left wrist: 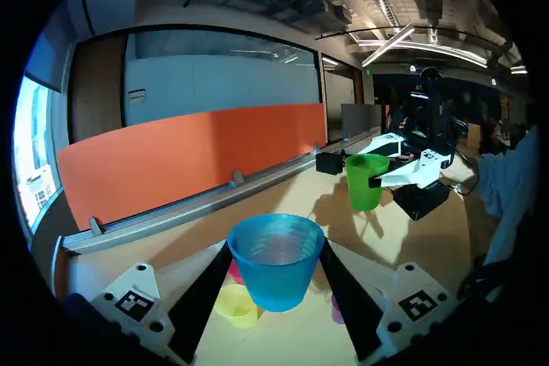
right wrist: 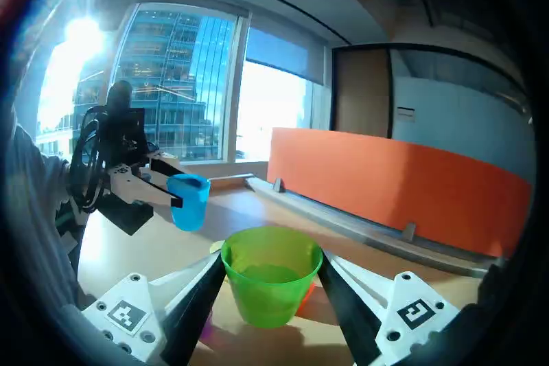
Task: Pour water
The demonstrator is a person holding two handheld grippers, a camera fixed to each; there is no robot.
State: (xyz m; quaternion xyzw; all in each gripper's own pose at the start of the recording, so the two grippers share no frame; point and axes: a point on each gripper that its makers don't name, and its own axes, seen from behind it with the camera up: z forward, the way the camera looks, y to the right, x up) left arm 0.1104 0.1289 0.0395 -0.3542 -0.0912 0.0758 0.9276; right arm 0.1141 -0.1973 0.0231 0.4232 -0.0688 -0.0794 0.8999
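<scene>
My left gripper (left wrist: 276, 277) is shut on a clear blue cup (left wrist: 276, 259), held upright above the wooden table (left wrist: 288, 194). My right gripper (right wrist: 271, 294) is shut on a green cup (right wrist: 272, 283), also upright, with a greenish pool showing at its bottom. In the left gripper view the green cup (left wrist: 364, 180) hangs farther off to the right in the other gripper (left wrist: 384, 179). In the right gripper view the blue cup (right wrist: 190, 200) hangs at the left in the other gripper (right wrist: 171, 196). The two cups are apart, both above the table.
Below the blue cup on the table stand a yellow cup (left wrist: 237, 304), a pink one (left wrist: 235, 272) and a purple one (left wrist: 336, 311). An orange panel (left wrist: 192, 153) with a metal rail lines the table's far edge. A sleeve (left wrist: 504, 187) is at the right.
</scene>
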